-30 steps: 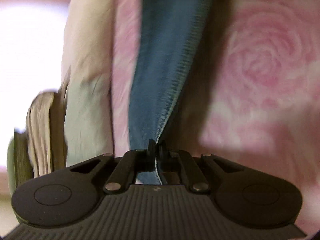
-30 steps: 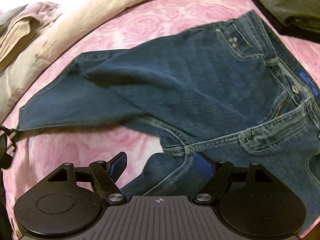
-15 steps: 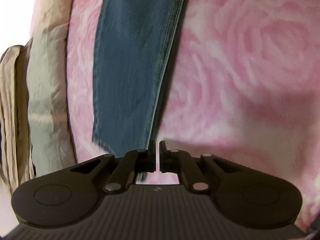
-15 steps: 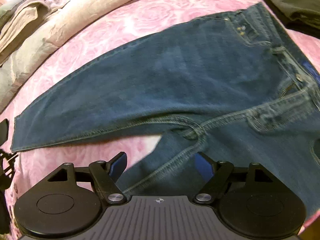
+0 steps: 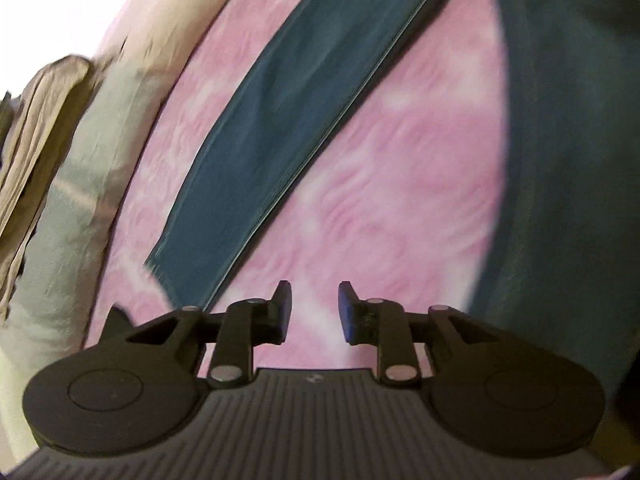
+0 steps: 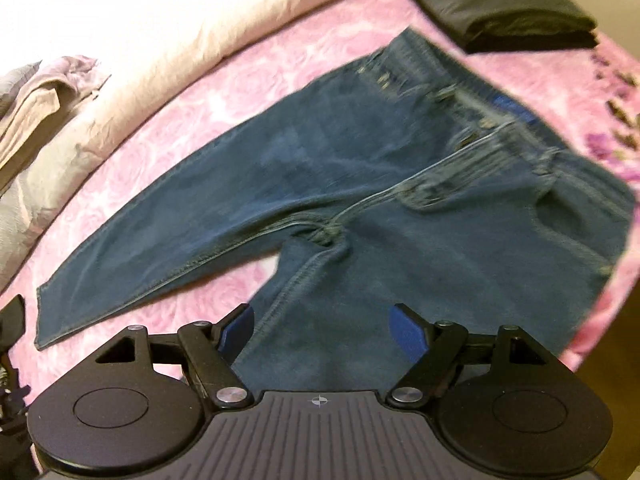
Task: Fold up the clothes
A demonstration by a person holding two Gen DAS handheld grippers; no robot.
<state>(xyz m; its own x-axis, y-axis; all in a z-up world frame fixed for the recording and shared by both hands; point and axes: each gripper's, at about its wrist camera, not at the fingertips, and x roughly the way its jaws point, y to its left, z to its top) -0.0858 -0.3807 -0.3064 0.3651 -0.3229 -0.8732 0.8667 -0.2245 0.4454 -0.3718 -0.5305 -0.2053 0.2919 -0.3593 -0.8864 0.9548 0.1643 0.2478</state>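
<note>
Folded beige clothes far left, cream pillow beside. Blue jeans spread flat mid-frame on pink rose bedspread, legs splayed apart, waistband upper right. Black folded garment top right. Left gripper over bare bedspread, jaws opening, nothing between. Right gripper above near leg, jaws wide, empty.

Pink rose bedspread, cream pillow
</note>
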